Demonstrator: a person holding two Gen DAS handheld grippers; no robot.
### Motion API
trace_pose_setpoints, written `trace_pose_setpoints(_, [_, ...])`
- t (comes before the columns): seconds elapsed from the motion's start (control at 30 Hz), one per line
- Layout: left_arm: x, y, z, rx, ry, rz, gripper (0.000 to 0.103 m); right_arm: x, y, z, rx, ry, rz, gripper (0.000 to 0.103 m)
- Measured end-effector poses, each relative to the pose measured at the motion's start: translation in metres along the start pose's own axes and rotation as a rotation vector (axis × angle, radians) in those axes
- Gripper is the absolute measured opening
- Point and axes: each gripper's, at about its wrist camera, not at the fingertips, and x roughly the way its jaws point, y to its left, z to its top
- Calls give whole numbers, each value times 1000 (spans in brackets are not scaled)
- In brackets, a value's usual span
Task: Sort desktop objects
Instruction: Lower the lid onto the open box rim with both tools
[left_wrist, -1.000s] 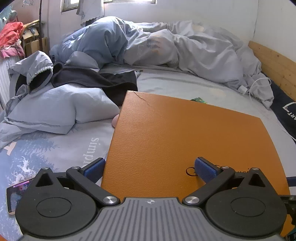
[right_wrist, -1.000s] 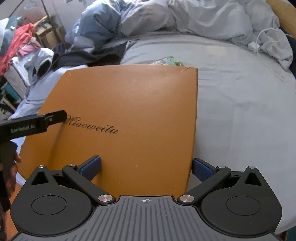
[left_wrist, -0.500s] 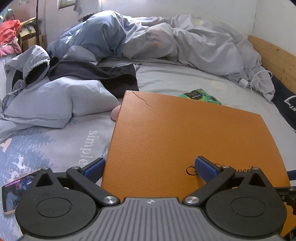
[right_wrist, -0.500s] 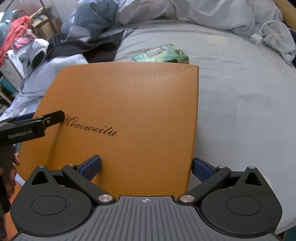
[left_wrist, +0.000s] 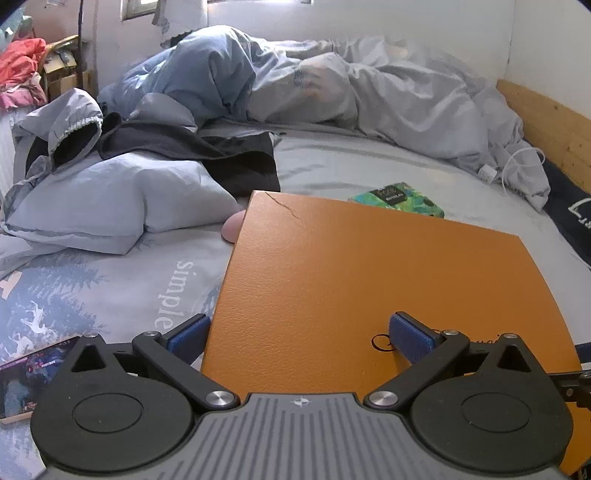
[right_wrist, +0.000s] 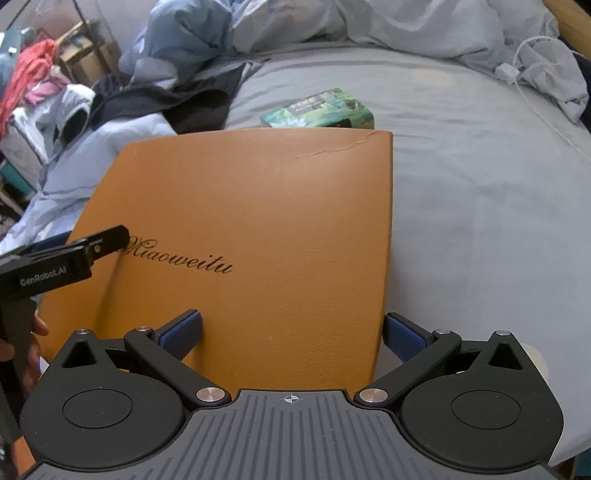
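Orange mat (left_wrist: 373, 291): flat, leather-grained, script lettering, crease at one far corner; lies over the grey bed (right_wrist: 480, 206), filling the foreground of both views.
Left gripper (left_wrist: 299, 334): jaws spread wide, one pad off the mat's left edge, the other over its surface.
Right gripper (right_wrist: 291, 330): jaws spread wide, straddling the mat's right edge.
Green box (right_wrist: 319, 109): on the sheet just beyond the mat.
Phone (left_wrist: 27, 373): left, on the printed sheet.
Pillow (left_wrist: 114, 199), duvet (left_wrist: 332, 85): further back.
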Motion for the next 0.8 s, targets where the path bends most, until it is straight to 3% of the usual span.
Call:
trace_pose_setpoints(0.23, [-12,0,4,11,8,37,103,-24,-7,-7,-3,-44,-15,103])
trace_pose_setpoints(0.5, [-53,-1,15,28,-50,65,103,-71,-5,-17,-13,-128,9,103])
trace_pose_setpoints(0.8, [-112,-6,23,35,-154,46,103,-134,-2,-36,-34,-231,35,103])
